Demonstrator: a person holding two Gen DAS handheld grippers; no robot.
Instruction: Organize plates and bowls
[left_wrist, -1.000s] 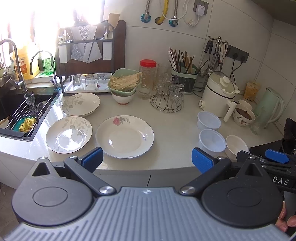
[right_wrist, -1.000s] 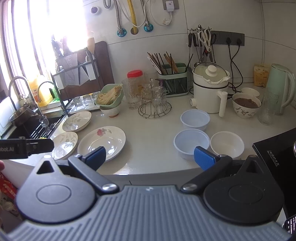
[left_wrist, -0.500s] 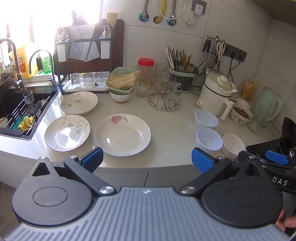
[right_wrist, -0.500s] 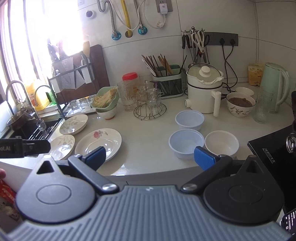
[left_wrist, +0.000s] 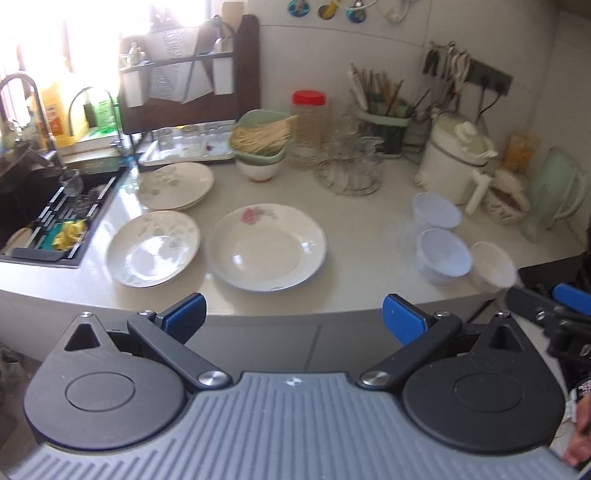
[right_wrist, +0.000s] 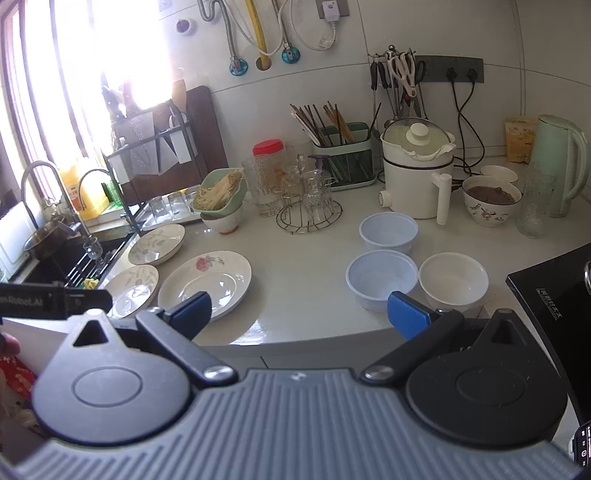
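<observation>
Three plates lie on the white counter: a rose-patterned plate in the middle, a leaf-patterned plate to its left and another leaf-patterned plate behind that. At the right stand two pale blue plastic bowls and a white bowl. My left gripper is open, held short of the counter edge in front of the rose plate. My right gripper is open too, just before the counter's front edge, nearest the front blue bowl. Neither holds anything.
A sink with a dish rack lies at the left. Along the back stand a green bowl of noodles, a red-lidded jar, glasses on a wire rack, a chopstick holder, a white cooker, a filled patterned bowl and a green kettle. A black cooktop sits at the right.
Both grippers have moved closer to the counter; the plates and bowls look larger and lower in view. Nothing on the counter has moved, and both grippers stay open.
</observation>
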